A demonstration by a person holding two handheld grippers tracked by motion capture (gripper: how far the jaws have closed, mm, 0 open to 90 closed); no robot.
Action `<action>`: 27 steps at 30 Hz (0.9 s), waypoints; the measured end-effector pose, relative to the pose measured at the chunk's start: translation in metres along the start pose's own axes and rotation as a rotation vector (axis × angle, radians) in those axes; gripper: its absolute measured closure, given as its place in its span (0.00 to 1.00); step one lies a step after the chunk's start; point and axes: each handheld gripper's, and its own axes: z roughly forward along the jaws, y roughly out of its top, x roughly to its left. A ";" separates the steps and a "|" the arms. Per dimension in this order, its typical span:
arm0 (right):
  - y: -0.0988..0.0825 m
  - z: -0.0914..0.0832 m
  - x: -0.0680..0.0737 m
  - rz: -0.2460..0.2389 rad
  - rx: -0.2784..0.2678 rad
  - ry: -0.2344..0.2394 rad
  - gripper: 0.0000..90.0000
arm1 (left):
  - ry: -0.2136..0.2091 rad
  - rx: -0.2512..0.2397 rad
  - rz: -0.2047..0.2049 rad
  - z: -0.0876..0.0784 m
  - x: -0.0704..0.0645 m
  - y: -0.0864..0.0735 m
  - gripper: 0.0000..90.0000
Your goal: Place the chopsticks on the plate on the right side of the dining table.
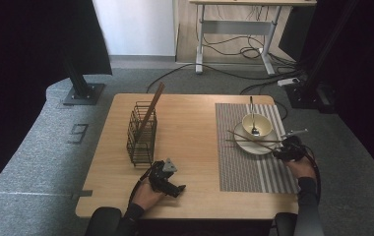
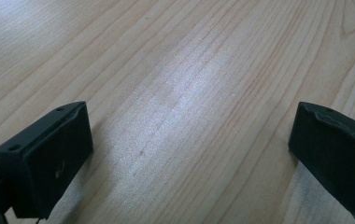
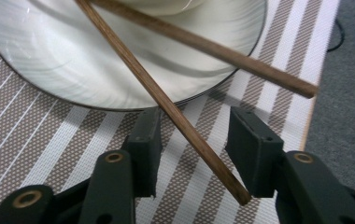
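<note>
Wooden chopsticks lie crossed over the white plate [image 3: 96, 60], and the nearer chopstick [image 3: 166, 105] runs straight through the gap of the right gripper [image 3: 192, 140], its butt end pointing back towards the hand and its tip slanting away and up-left across the plate. That gripper's jaws stand partly apart, one on either side of the stick with clear space on both flanks, so nothing is clamped. The other chopstick [image 3: 222, 51] lies just beyond the jaws, its end jutting out to their right over the striped placemat [image 3: 40, 140].

From the high view the right gripper [image 1: 287, 149] sits at the near right edge of the plate, with a bowl [image 1: 257, 125] holding a spoon beyond it. The left gripper [image 1: 168, 179] rests well away across the table, jaws wide apart over bare wood [image 2: 189, 93], so the right hand is by far the nearer to the sticks. A wire basket [image 1: 141, 132] holding one more stick stands beyond the left gripper.

My judgement: any pick-up turns on closing squarely across that long axis. Grey carpet, cables and a desk lie beyond.
</note>
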 end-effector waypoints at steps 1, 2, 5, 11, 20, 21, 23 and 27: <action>0.000 -0.001 -0.001 0.003 -0.007 -0.007 0.58 | -0.001 0.000 0.000 0.000 0.000 0.000 0.00; 0.000 -0.001 -0.002 0.006 -0.013 -0.014 0.56 | 0.000 0.000 0.000 0.000 0.000 0.000 0.00; 0.000 -0.001 -0.003 0.011 -0.025 -0.029 0.54 | -0.001 0.000 0.000 0.000 0.000 0.000 0.00; -0.001 -0.001 -0.006 0.027 -0.053 -0.064 0.51 | -0.001 0.000 0.000 0.000 0.000 0.000 0.00; -0.001 0.005 -0.009 0.049 -0.076 -0.097 0.45 | 0.000 0.000 0.000 0.000 0.000 0.000 0.00; -0.001 0.005 -0.010 0.052 -0.076 -0.098 0.44 | 0.000 0.000 0.000 0.000 0.000 0.000 0.00; -0.001 0.005 -0.011 0.061 -0.082 -0.101 0.43 | 0.000 0.000 0.000 0.000 0.000 0.000 0.00; -0.001 0.006 -0.013 0.071 -0.099 -0.117 0.40 | -0.002 0.000 0.001 0.000 0.000 0.000 0.00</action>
